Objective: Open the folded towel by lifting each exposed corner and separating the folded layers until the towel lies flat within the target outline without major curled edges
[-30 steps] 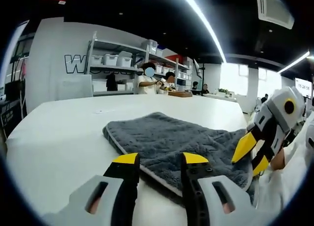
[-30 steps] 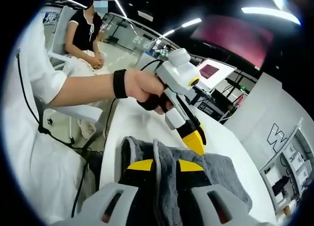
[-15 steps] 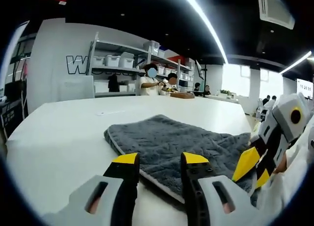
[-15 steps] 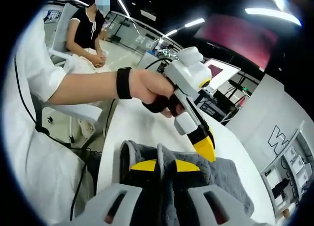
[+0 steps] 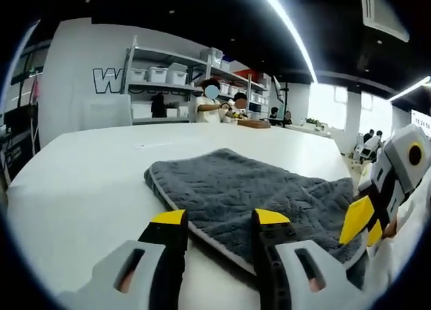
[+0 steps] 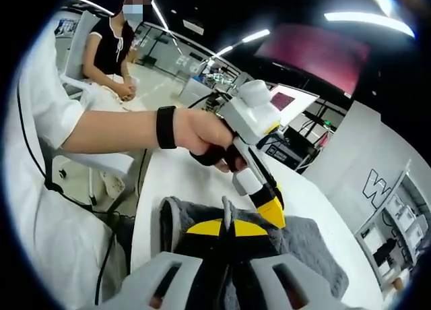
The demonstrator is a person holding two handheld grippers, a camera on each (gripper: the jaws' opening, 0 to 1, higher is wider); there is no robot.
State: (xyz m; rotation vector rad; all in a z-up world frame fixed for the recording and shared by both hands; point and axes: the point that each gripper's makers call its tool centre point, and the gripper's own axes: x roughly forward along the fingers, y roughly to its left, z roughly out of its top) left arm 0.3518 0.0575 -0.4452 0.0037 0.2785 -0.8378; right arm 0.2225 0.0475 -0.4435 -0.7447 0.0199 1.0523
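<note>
Left gripper view: grey towel (image 5: pixel 249 192) lies folded on the white tabletop (image 5: pixel 87 182), spanning centre to lower right of the frame. A pale piped edge runs along its near side. The left gripper (image 5: pixel 219 220) rises from the bottom centre, yellow-tipped jaws apart with a clear gap, nothing between them; the tips sit just over the towel's near edge. The right gripper (image 5: pixel 363 221) enters at the right edge, yellow tips at the towel's far right end; from this angle its jaw state is unclear.

Right gripper view: the right gripper (image 6: pixel 227 227) fills the bottom centre, jaws together and clamped on a raised ridge of the towel (image 6: pixel 306 246), which stands up between the yellow tips. The rest of the towel spreads to the right and a rolled edge curls at lower left. The left gripper (image 6: pixel 269 211) sits at frame centre, held in a person's hand (image 6: pixel 205 138) with a black wristband (image 6: pixel 166 127), tips pointing down at the towel.

Background: shelving (image 5: pixel 168 81) with white bins at upper left of the left gripper view.
</note>
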